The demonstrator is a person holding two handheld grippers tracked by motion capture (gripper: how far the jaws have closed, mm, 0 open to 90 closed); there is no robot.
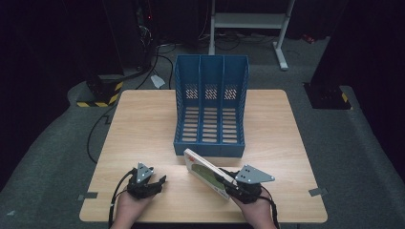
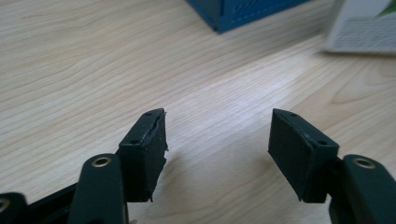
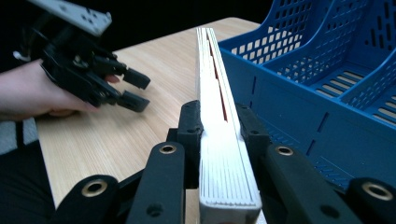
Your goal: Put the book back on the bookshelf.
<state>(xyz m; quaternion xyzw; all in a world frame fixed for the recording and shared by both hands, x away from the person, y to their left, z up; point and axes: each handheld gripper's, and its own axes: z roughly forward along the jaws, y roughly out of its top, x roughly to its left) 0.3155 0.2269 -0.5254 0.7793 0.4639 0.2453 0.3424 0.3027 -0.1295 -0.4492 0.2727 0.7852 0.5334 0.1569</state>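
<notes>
- One wooden table (image 1: 143, 129) carries everything in sight, pale and grained.
- Three compartments make up the blue file rack (image 1: 210, 107), which stands toward the far middle of the table with its open front facing the person.
- Smaller is the white book (image 1: 206, 172), held on edge just in front of the rack's near right corner, tilted and raised off the wood.
- Clamped on the book's edge, the right gripper (image 3: 218, 140) presses both black pads against its sides.
- Well to the left, the left gripper (image 2: 217, 154) hovers low over bare wood, jaws spread wide with nothing between them.
</notes>
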